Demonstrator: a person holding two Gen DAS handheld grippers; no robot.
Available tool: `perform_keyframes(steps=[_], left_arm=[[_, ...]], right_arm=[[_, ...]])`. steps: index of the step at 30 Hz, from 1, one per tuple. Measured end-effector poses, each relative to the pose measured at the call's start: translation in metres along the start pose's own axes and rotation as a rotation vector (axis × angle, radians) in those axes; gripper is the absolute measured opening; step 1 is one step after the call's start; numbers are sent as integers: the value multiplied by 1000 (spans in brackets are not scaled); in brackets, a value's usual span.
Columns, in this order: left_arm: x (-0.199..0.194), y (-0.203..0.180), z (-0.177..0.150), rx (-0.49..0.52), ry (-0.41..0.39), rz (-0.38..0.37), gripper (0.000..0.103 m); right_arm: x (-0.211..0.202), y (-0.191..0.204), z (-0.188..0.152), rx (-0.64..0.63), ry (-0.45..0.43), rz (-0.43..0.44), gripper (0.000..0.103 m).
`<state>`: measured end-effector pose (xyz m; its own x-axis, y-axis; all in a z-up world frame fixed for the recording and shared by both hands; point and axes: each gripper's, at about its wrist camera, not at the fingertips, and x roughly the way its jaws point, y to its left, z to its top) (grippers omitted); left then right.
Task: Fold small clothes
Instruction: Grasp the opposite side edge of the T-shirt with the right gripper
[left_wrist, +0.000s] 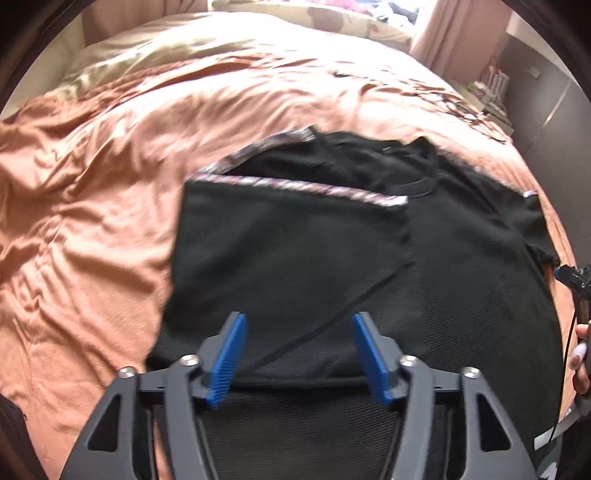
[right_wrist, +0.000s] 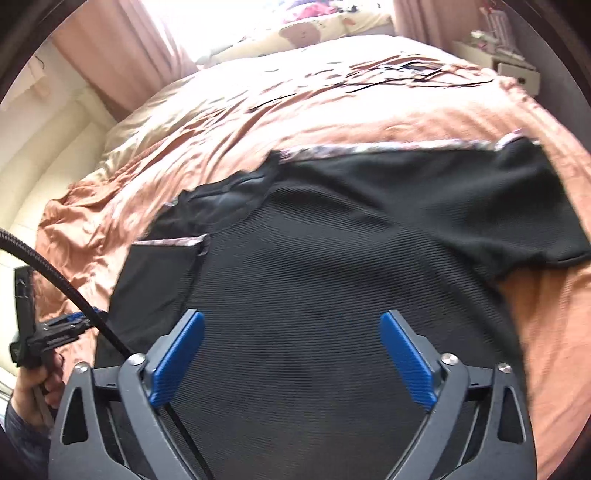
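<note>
- Left wrist view: the left gripper (left_wrist: 298, 325) hangs over a black T-shirt (left_wrist: 461, 280) spread on a bed covered by a wrinkled orange bedspread (left_wrist: 92, 192). Its blue pads (left_wrist: 229, 358) stand apart with nothing pinched between them — only the dark cloth shows below. The shirt's left sleeve (left_wrist: 288, 240) lies folded inward over the body, its patterned pinkish trim (left_wrist: 295, 184) running across the fold. At the right edge, part of the right gripper (left_wrist: 576, 280) and a hand (left_wrist: 581, 362) come into view.
- Right wrist view: the right gripper (right_wrist: 291, 347) is spread wide above the ribbed middle of the T-shirt (right_wrist: 332, 258), its pads clear of the fabric. The right sleeve (right_wrist: 517, 199) lies flat and extended toward the right on the bedspread (right_wrist: 258, 122), trim along its upper edge. The folded sleeve (right_wrist: 159, 280) sits at the left — beside it the left gripper (right_wrist: 70, 328) shows, held by a hand (right_wrist: 37, 391), with a black braided cable (right_wrist: 66, 284) crossing in front.
</note>
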<state>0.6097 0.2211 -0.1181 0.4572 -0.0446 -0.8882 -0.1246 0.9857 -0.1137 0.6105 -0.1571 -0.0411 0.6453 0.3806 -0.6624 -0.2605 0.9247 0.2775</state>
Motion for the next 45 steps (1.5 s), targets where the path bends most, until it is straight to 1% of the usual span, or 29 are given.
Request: perform_keyframes(steps=[1, 3, 6, 10, 14, 17, 20, 23, 24, 25, 26, 28, 31, 32, 34, 38, 39, 40, 43, 45], left_arm=[[0, -8, 2, 7, -5, -3, 76], [1, -26, 8, 20, -16, -15, 81], [6, -52, 14, 35, -31, -39, 82], [23, -85, 18, 50, -20, -62, 82], [38, -118, 21, 100, -11, -74, 82], [47, -141, 26, 120, -19, -87, 82], [56, -163, 33, 115, -25, -117, 81], [67, -185, 40, 104, -18, -150, 73], [72, -194, 43, 115, -14, -160, 67], [75, -201, 44, 128, -11, -158, 62], [79, -207, 47, 140, -9, -152, 59], [85, -219, 50, 149, -7, -154, 49], [92, -233, 54, 154, -11, -169, 46], [94, -237, 55, 157, -14, -171, 45], [100, -244, 56, 164, -10, -177, 35], [112, -258, 55, 173, 7, -197, 23], [115, -261, 54, 172, 12, -205, 18], [117, -262, 53, 172, 17, -210, 15], [121, -266, 51, 174, 26, -214, 15], [123, -268, 51, 181, 29, -213, 15]], right_arm=[[-6, -7, 0, 0, -8, -14, 103], [-16, -21, 0, 4, -12, -35, 103], [-27, -44, 1, 16, -18, -67, 103], [-42, -79, 1, 51, -29, -68, 103], [-54, -104, 4, 32, -60, -115, 103], [-60, -122, 6, 39, -69, -133, 103], [-67, -146, 10, 51, -75, -161, 100], [-66, -164, 17, 63, -71, -190, 92], [-66, -171, 18, 70, -70, -201, 88], [-66, -178, 20, 82, -70, -207, 81], [-64, -183, 21, 94, -69, -208, 78], [-61, -195, 24, 114, -66, -218, 70], [-50, -206, 30, 112, -51, -245, 66], [-47, -209, 32, 113, -45, -257, 66], [-41, -213, 35, 117, -43, -285, 65], [-28, -222, 42, 131, -45, -291, 64], [-23, -225, 43, 135, -37, -294, 57], [-18, -228, 44, 145, -23, -293, 50], [-5, -236, 45, 166, 4, -290, 46], [3, -238, 47, 162, 18, -305, 43]])
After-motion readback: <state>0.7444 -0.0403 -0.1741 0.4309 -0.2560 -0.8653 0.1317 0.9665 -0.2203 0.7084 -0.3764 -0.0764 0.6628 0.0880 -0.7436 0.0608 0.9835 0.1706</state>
